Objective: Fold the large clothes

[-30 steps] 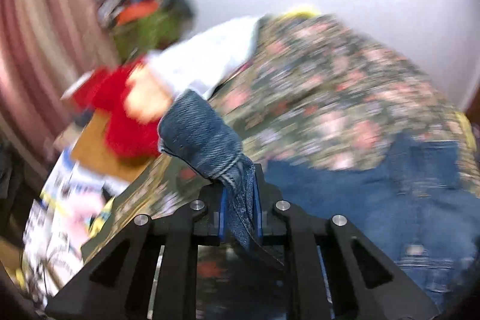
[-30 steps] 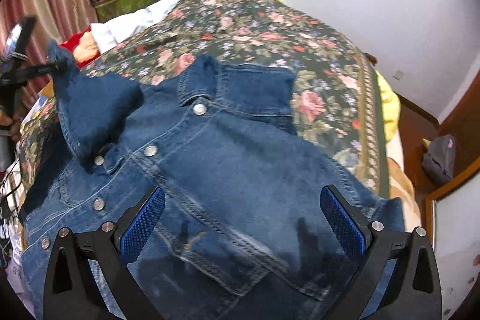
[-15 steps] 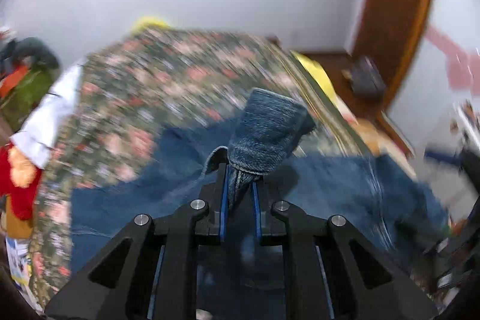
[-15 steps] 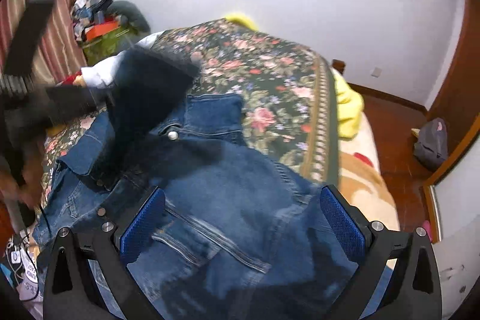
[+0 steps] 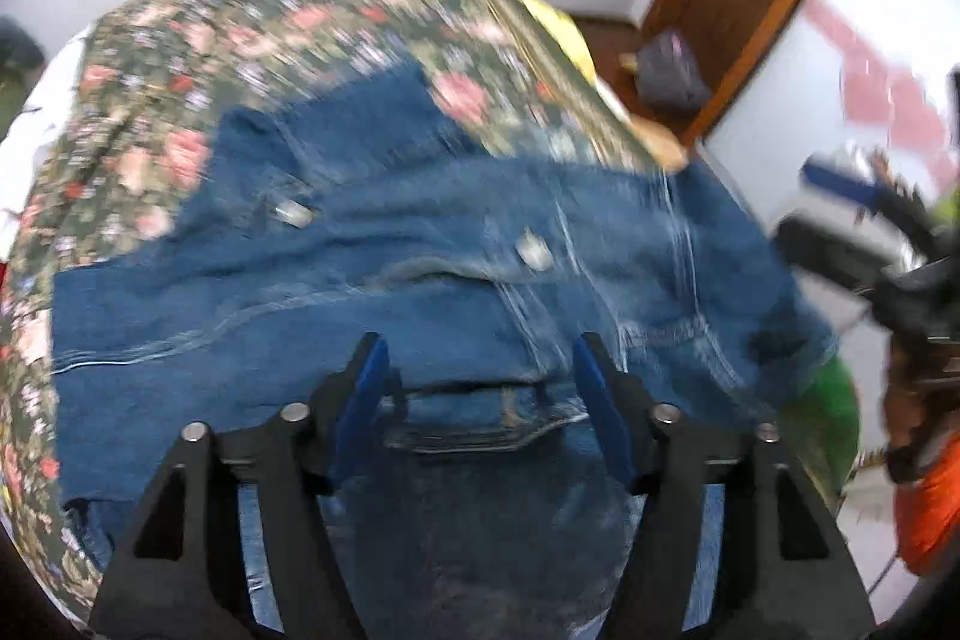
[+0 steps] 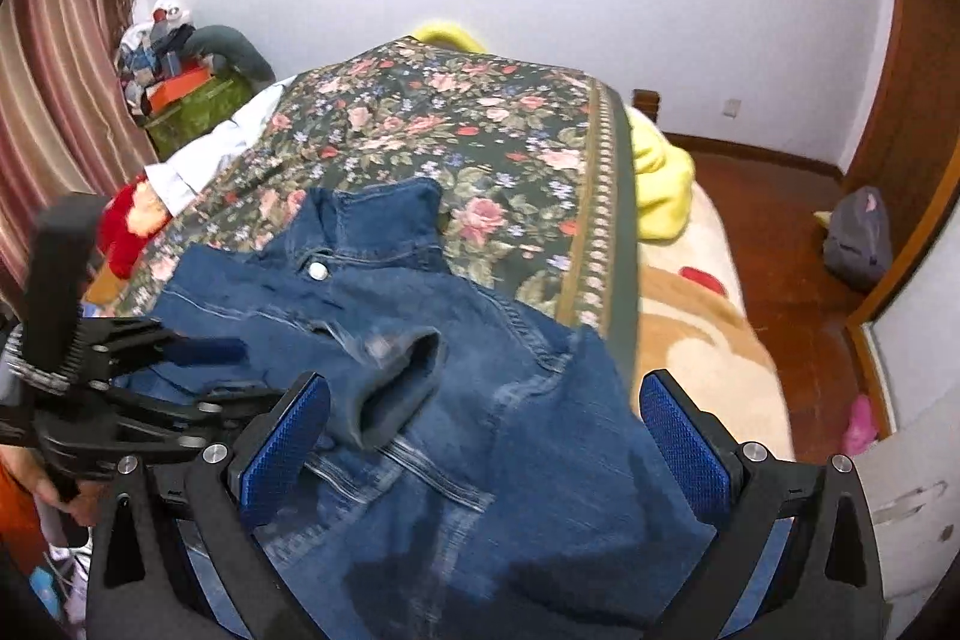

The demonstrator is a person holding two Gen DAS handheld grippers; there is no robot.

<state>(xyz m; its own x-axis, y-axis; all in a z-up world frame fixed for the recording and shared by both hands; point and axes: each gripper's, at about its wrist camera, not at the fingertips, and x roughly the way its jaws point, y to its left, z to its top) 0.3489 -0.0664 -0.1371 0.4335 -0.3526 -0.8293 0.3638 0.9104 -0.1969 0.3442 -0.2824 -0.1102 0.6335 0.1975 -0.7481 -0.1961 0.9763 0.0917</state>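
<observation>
From the left wrist, the left claw [image 5: 480, 370] has just been opening and stands apart, empty, over the denim jacket [image 5: 420, 244] on the floral bed [image 5: 180, 58]; from the right wrist, the right claw [image 6: 483, 421] gapes wide above the jacket's folded-in sleeve [image 6: 396, 388], gripping nothing.

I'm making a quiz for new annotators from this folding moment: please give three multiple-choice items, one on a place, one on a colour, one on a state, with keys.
1. Where does the denim jacket lie?
A. on the floral bedspread
B. on the floor
C. on a chair

2. What colour are the right gripper pads?
A. red
B. blue
C. white

3. How do the left gripper jaws stand?
A. clamped on a sleeve
B. apart, gripping nothing
C. shut empty

Key: 1 A, bedspread shows around it; 2 B, blue pads; 3 B, jaws just opened, the denim lying below them.
</observation>
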